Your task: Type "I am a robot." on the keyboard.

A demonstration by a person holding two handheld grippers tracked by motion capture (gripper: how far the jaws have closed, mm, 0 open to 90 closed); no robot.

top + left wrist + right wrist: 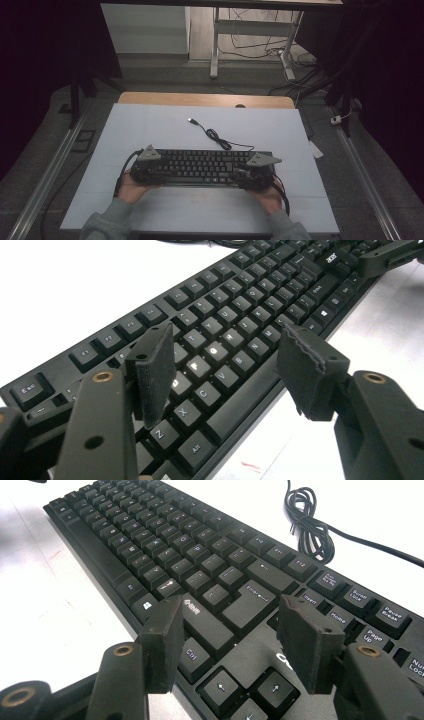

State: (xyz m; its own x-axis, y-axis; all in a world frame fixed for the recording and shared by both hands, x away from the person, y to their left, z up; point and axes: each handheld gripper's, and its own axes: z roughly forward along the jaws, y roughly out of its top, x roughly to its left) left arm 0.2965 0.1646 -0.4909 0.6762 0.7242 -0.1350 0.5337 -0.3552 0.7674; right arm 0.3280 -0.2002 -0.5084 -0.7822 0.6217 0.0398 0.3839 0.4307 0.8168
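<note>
Black keyboard point(202, 167) lies flat, square to the counter's point(150, 130) near edge, its cable point(217, 136) trailing behind; left gripper point(225, 372) and right gripper point(230, 640) hover at its two ends, jaws apart on nothing, seemingly placed to steady or shift it evenly.

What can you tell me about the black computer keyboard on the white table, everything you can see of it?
The black computer keyboard is a full-size board, plastic by the look of it, with dark keycaps and pale legends; Esc, the function row, Enter and arrow keys are readable. It lies flat, keys up, lengthwise across the near half of the white table. Its thin black cable runs from the back edge, partly coiled, to an unplugged USB plug. The left gripper and right gripper hover over its ends, jaws open, gripping nothing.
</note>
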